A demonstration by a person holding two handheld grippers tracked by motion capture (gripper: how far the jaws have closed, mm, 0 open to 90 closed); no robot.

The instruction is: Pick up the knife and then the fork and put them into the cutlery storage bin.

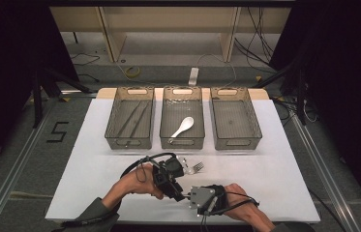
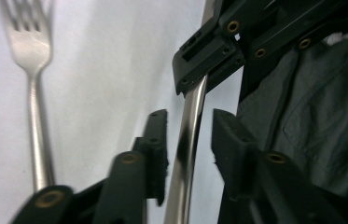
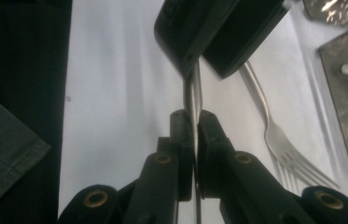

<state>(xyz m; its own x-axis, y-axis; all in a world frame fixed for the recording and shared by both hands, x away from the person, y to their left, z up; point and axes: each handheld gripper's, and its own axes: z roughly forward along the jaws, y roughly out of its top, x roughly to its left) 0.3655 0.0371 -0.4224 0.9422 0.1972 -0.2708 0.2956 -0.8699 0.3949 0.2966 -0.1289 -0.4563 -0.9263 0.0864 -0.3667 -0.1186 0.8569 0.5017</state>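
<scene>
At the near edge of the table (image 1: 275, 193) the two grippers meet tip to tip, with a slim steel utensil (image 3: 192, 88) shared between them. The right gripper (image 3: 192, 116) has its jaws pressed together on the shaft, pinching it flat between the pads. In the right gripper view the shaft runs from 6 to 12 o'clock, straight along the jaws and up into the other gripper. The left gripper (image 2: 190, 116) has its jaws spread, one on each side of the same shaft (image 2: 195, 100). The shaft sits close against one jaw with a clear gap to the other, so the weight seems to rest with the right hand alone. Which end of the utensil is which cannot be told. In the high view the left gripper (image 1: 182, 193) points toward 4 o'clock with the wrist bent inward. The right gripper (image 1: 191, 199) points toward 9 o'clock with the forearm low along the table edge. The coming move likely turns on this: the shaft already lies between the left jaws and in line with them, so they need only close. A fork (image 1: 197, 167) lies loose on the table at 1 o'clock from the left gripper. Farther off at 12 o'clock stand three trays (image 1: 182, 143), the middle one holding a white spoon (image 1: 183, 126).
</scene>
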